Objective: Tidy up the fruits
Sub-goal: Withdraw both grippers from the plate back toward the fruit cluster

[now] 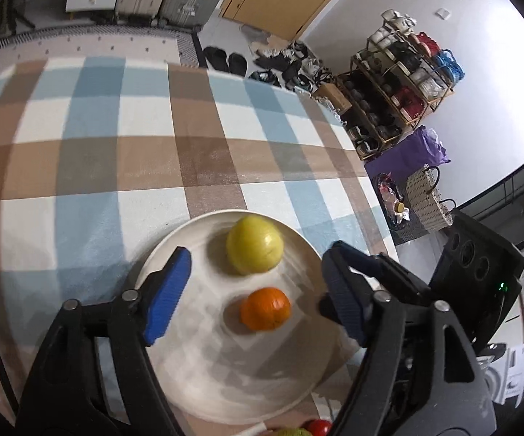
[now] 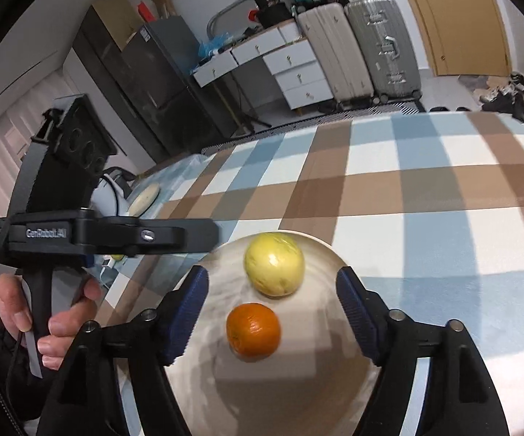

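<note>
Both tongs, left tongs (image 1: 256, 292) and right tongs (image 2: 272, 314), spread wide, gripping nothing, poised over the white plate (image 1: 174, 250) low in each frame. Orange (image 1: 265, 309) and yellow fruit (image 1: 254, 249) side by side on it, apart. Best lifted straight up, clear of the rim. Checked surface (image 1: 116, 152) open above; edge at right.

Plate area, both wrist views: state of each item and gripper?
plate: on the checked tablecloth, holding two fruits
yellow fruit: resting on plate, far side, not gripped
orange: resting on plate, near side, apart from yellow fruit, not gripped
left gripper: open, above the plate, nothing pressed
right gripper: open, above the plate, nothing pressed
red fruit: off the plate, at bottom edge, mostly cut off
</note>
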Action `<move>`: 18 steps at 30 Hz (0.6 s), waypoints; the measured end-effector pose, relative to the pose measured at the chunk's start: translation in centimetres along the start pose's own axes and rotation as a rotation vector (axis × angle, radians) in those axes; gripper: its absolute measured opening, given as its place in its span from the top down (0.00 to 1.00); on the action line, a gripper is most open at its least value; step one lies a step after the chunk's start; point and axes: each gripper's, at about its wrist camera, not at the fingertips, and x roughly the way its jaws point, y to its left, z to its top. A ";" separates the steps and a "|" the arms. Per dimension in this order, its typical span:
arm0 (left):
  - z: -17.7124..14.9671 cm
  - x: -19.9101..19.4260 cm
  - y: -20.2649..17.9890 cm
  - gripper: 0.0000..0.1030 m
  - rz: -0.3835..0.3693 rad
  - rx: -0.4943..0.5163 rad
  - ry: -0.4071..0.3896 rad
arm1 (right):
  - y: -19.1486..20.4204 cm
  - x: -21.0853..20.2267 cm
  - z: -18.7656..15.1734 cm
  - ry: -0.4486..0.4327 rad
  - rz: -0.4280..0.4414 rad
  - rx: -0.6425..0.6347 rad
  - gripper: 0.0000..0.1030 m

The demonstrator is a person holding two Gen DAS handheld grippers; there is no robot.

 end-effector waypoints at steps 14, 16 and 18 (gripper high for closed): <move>-10.7 -17.9 -3.6 0.01 0.196 0.129 -0.237 | 7.0 -12.5 -5.0 -0.221 0.022 -0.072 0.00; -12.5 -19.7 -4.1 0.01 0.233 0.147 -0.257 | 8.2 -13.7 -5.9 -0.242 0.023 -0.085 0.00; -14.3 -21.3 -4.3 0.01 0.244 0.159 -0.283 | 9.3 -14.5 -6.6 -0.251 0.019 -0.103 0.00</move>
